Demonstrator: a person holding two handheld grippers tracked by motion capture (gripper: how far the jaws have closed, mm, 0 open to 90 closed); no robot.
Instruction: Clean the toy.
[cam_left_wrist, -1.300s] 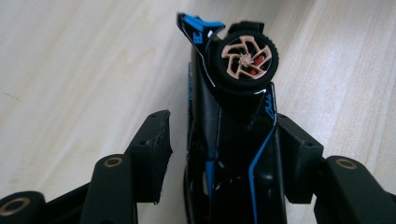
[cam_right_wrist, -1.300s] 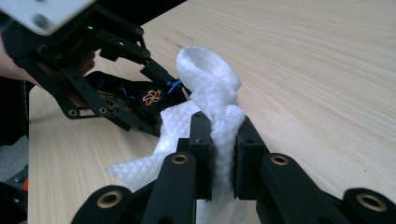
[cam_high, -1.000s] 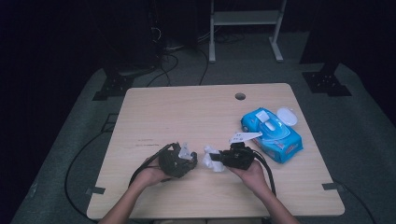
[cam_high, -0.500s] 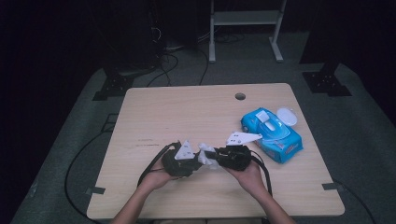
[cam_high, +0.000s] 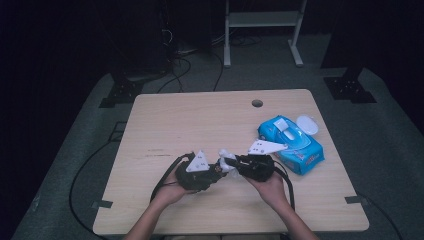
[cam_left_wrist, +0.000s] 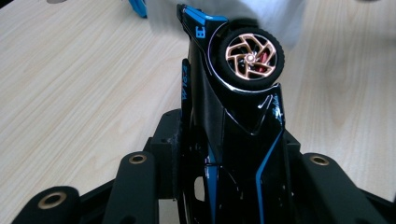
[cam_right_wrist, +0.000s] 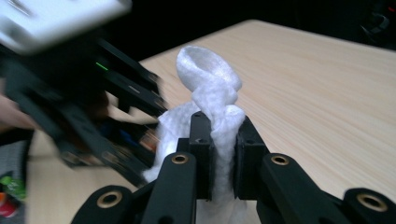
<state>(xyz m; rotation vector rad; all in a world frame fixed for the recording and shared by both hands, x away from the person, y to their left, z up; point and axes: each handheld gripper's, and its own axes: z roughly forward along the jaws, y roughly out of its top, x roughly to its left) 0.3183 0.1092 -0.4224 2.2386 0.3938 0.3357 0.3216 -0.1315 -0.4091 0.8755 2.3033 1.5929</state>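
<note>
Black and blue bodywork, with a copper-spoked wheel at its far end, marks the toy car (cam_left_wrist: 238, 116) that is clamped between the fingers of the left gripper (cam_high: 200, 172); in the left gripper view the car is seen standing lengthwise along the fingers, its wheel toward twelve o'clock. A crumpled white wipe (cam_right_wrist: 212, 98) is pinched between the fingers of the right gripper (cam_right_wrist: 224, 154), and a twisted loop of it is seen rising above the fingertips. In the high view both grippers are held close together above the near half of the pale wooden worktop (cam_high: 200, 125), the left at about nine o'clock of the right gripper (cam_high: 255, 166), with the wipe (cam_high: 226, 160) bunched between them and brought against the car's far end. A blue pack of wipes (cam_high: 292, 145) lies on the worktop at roughly two o'clock from the right gripper, its white lid flipped open toward the far edge. A small round hole (cam_high: 257, 103) is set in the worktop near its far edge.
</note>
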